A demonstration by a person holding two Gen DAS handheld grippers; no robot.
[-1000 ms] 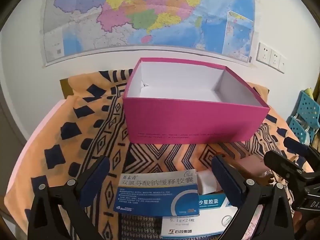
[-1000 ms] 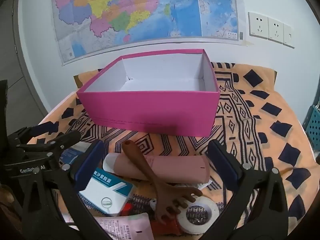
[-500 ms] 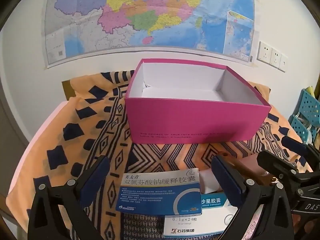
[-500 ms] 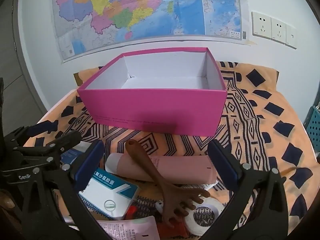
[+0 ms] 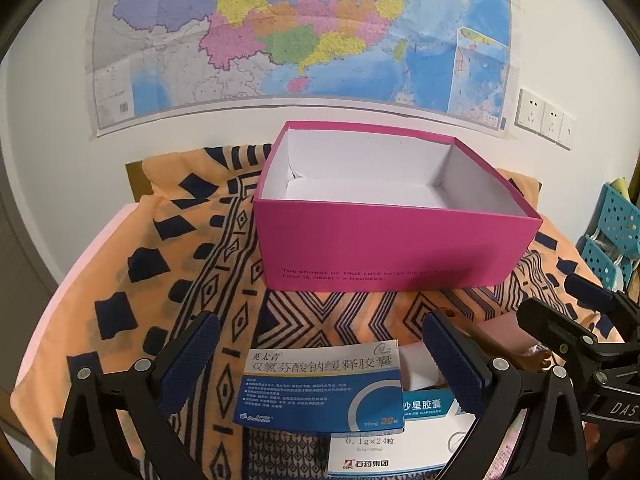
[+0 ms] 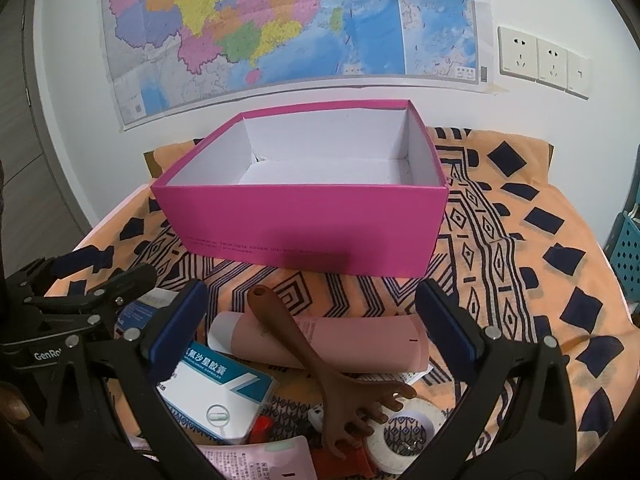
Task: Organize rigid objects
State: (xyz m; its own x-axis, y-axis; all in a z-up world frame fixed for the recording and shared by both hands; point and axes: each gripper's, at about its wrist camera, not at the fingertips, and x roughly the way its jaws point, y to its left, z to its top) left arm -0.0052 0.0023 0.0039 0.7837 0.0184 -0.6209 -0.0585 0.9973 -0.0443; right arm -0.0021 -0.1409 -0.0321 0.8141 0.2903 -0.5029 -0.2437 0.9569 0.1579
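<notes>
An empty pink box [image 5: 384, 248] with a white inside stands on the patterned cloth; it also shows in the right wrist view [image 6: 304, 220]. My left gripper [image 5: 320, 364] is open above a blue medicine box [image 5: 320, 388] that lies on a white medicine box [image 5: 396, 440]. My right gripper [image 6: 312, 328] is open above a pink tube [image 6: 360, 344] and a brown hand-shaped scratcher [image 6: 320, 364]. A white medicine box [image 6: 216, 396] and a tape roll [image 6: 404, 436] lie near it.
The orange and navy cloth [image 5: 160, 264] covers the table. A wall map [image 5: 304, 28] and sockets [image 6: 540, 60] are behind. A blue rack [image 5: 612, 240] stands at the right. Each gripper shows at the other view's edge.
Both grippers have pulled back and risen slightly; the pink box looks a little farther away. Nothing was taken hold of.
</notes>
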